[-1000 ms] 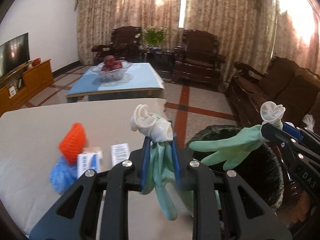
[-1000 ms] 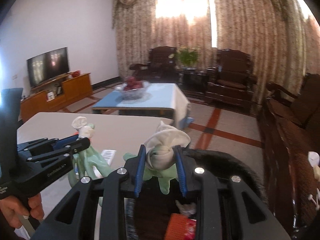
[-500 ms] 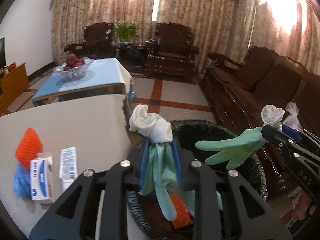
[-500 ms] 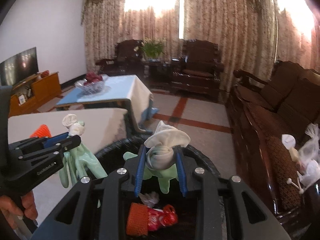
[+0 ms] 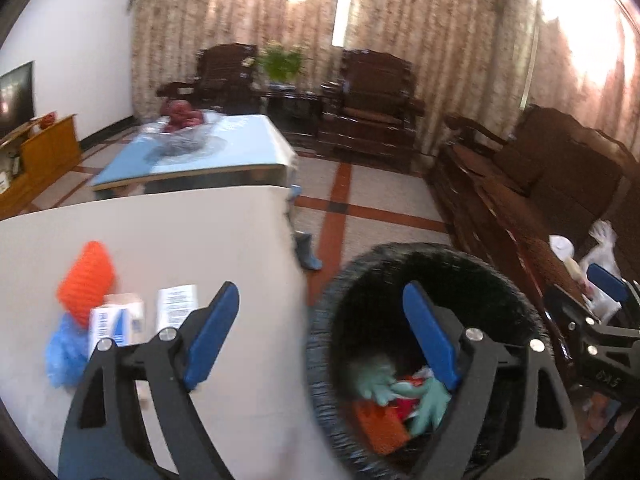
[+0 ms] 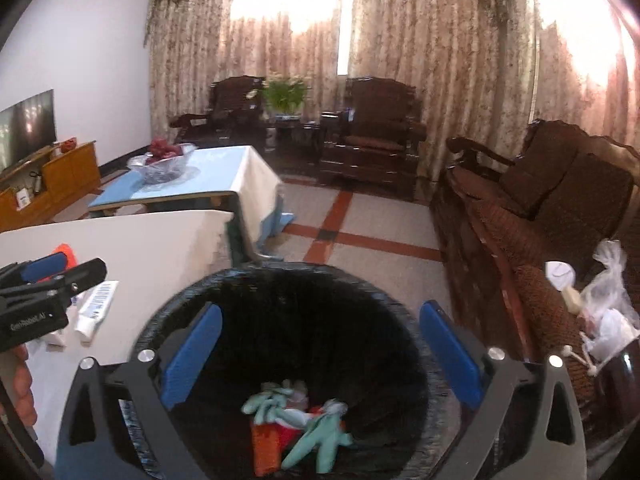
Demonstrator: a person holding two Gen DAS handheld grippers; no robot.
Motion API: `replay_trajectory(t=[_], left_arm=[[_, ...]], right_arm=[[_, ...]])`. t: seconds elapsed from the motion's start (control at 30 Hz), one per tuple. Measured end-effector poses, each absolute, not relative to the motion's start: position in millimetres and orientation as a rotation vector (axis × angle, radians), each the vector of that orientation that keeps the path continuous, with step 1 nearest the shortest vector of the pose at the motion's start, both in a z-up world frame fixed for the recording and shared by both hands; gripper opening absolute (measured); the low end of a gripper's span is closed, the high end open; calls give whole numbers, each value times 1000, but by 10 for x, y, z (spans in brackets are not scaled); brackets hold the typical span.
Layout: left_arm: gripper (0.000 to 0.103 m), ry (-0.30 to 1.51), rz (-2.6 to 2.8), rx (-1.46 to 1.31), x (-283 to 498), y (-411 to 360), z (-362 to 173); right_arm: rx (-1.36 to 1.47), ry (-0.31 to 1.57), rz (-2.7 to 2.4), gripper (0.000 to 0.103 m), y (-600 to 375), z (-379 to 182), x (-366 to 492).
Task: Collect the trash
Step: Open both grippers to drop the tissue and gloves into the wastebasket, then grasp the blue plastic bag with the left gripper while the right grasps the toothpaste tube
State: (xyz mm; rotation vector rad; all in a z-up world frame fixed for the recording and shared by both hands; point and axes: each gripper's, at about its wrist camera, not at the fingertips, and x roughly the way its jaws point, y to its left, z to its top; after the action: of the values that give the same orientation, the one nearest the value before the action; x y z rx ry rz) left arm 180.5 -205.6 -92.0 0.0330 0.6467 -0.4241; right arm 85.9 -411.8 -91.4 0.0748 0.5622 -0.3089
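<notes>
Both green gloves [image 6: 316, 436] have just dropped into the black bin [image 6: 248, 276]. The left gripper [image 5: 320, 332] and right gripper [image 6: 320, 356] hang above it, jaws opening and empty. An orange net [image 5: 86, 276], box [image 5: 116, 320] and tube [image 6: 96, 308] remain on the table [image 5: 180, 232].

Two green gloves [image 6: 316, 438] lie in one bin [image 6: 224, 284], one orange net [image 5: 86, 276], one blue net [image 5: 64, 350], one box [image 5: 114, 322], one tube [image 6: 96, 312] on the table [image 5: 180, 240], two armchairs [image 6: 376, 128], one sofa [image 6: 560, 184].
</notes>
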Motion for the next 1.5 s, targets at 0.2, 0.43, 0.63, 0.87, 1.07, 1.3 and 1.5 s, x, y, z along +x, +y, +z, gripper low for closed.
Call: replay_trajectory(t=[0.2,0.43,0.63,0.87,1.07,1.3,1.5], left_arm=[[86,636,-281,31,1802,-1379,-877],[86,628,-89,26,1749,-524,-898],[86,642,41,4,1766,76,-1017],[86,667,94,-2,1847,443,-1198],[86,693,101,-15,1915,553,-1384],[86,714,103,-28,1980,588,-1495],[86,724,98,-29,2033,618,-1546]], right_arm=[[74,561,-193,97,-3673,-926,1029],[63,561,-42,97,-2996,-994,1316],[67,548,57,97,-2400,-1136,1593],[56,584,103,91,-1912,-1431,1883],[39,645,102,84,-1779,-1677,2083],[24,750,94,74,-1744,-1930,2283],[15,814,109,64,-1699,-2080,2396]])
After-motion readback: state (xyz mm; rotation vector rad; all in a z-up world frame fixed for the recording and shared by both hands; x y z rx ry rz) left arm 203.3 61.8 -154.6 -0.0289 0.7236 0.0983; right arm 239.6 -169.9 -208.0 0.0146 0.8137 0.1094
